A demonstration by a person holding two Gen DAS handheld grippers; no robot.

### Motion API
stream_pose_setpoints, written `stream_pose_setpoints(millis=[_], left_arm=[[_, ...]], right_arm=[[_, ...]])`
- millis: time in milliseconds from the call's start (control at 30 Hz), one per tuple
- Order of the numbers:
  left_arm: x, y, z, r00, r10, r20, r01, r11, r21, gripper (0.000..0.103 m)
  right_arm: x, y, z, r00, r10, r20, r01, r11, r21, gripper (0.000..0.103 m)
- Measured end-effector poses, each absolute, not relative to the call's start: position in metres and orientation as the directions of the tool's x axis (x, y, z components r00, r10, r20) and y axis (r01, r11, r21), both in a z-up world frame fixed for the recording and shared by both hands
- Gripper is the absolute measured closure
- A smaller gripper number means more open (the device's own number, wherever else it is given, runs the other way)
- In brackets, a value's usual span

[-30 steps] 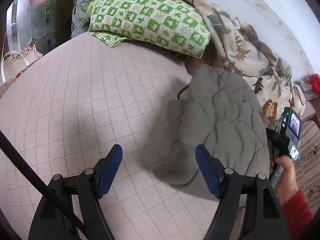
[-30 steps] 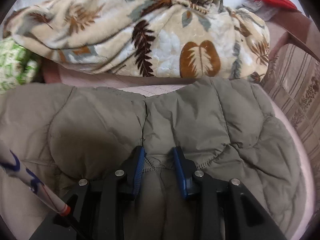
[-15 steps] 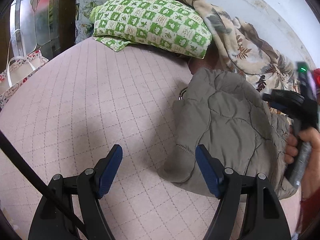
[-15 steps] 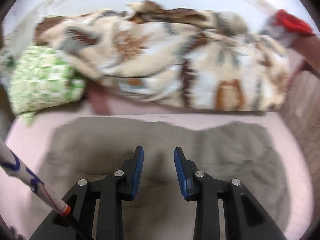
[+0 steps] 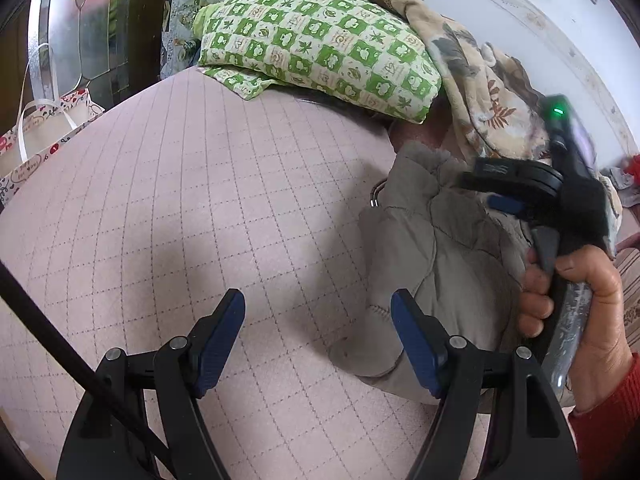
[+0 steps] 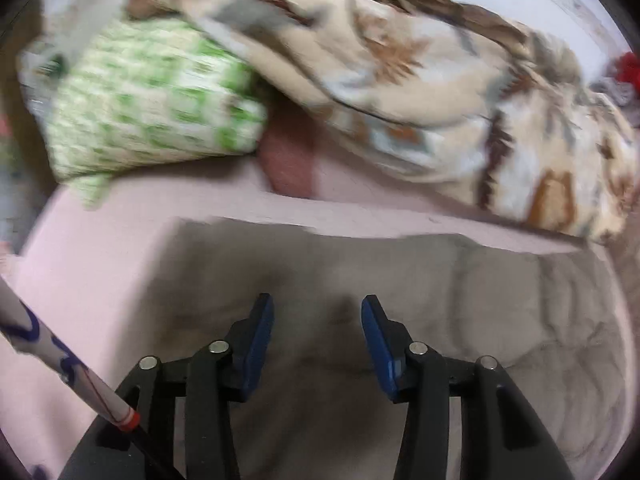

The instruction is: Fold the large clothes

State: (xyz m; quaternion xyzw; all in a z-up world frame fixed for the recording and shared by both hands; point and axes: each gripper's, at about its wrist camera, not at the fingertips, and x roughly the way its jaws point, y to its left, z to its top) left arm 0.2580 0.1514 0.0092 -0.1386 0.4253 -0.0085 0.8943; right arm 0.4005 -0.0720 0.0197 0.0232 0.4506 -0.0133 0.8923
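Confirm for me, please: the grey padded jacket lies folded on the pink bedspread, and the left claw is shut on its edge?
Not quite. The left claw is open and grips nothing, as the left wrist view shows. The grey padded jacket does lie folded on the pink bedspread.

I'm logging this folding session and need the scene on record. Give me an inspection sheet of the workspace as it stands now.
Surface: pink quilted bedspread, grid stitching.
Job's things: grey padded jacket bunched on the bedspread; a metal ring shows at its edge.
Clutter: green checked pillow and leaf-print blanket heaped along the wall; red item beyond.
Grippers: left gripper open, over the bedspread beside the jacket; right gripper open, over the jacket, nothing between its pads.
Cables: black rod or cable crossing the left view.
Surroundings: white wall, patterned glass door, gift bag beside the bed.
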Motion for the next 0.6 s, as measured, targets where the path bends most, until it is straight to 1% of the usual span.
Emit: stream_pose_setpoints(millis=[67,100,133,200,233,300,367,400,467,533,600], left_arm=[[0.257,0.148,0.009,0.644,-0.122,-0.755,-0.097,0.966,-0.239,0.028],[0.257,0.146,0.009,0.645,-0.117,-0.755,-0.096,0.968,-0.232,0.028],[0.257,0.145,0.009,0.645,-0.112,-0.756,-0.095,0.970,-0.225,0.028],[0.257,0.144,0.008,0.644,-0.112,-0.757,-0.091,0.971,-0.221,0.028],[0.257,0.144,0.008,0.644,-0.115,-0.756,-0.089,0.971,-0.223,0.028],[0.255,0.144,0.009,0.646,-0.115,-0.755,-0.088,0.971,-0.224,0.028],[0.253,0.143,0.008,0.646,-0.115,-0.755,-0.086,0.971,-0.222,0.028],[0.252,0.142,0.008,0.645,-0.117,-0.755,-0.084,0.972,-0.222,0.028],[0.250,0.139,0.008,0.645,-0.117,-0.755,-0.078,0.973,-0.217,0.028],[0.248,0.136,0.007,0.645,-0.111,-0.756,-0.071,0.976,-0.204,0.028],[0.248,0.133,0.006,0.645,-0.103,-0.758,-0.069,0.979,-0.191,0.028]], right_arm=[[0.400,-0.055,0.012,0.552,0.096,-0.828,0.007,0.993,0.120,0.044],[0.403,-0.049,0.004,0.523,0.110,-0.845,-0.002,0.992,0.128,0.042],[0.408,-0.042,-0.007,0.491,0.096,-0.866,-0.006,0.994,0.107,0.039],[0.410,-0.032,-0.024,0.446,0.032,-0.895,-0.009,0.999,0.031,0.040],[0.405,-0.033,-0.018,0.470,0.031,-0.882,-0.005,0.999,0.032,0.040],[0.393,-0.042,0.002,0.514,0.084,-0.854,-0.018,0.996,0.087,0.040],[0.379,-0.063,0.026,0.563,0.084,-0.822,-0.030,0.996,0.082,0.040],[0.373,-0.076,0.039,0.594,0.048,-0.803,-0.018,0.999,0.047,0.040],[0.365,-0.121,0.057,0.630,-0.080,-0.773,0.072,0.996,-0.044,0.040],[0.360,-0.166,0.062,0.617,-0.180,-0.766,0.176,0.980,-0.088,0.040],[0.354,-0.219,0.057,0.568,-0.269,-0.778,0.292,0.949,-0.115,0.040]])
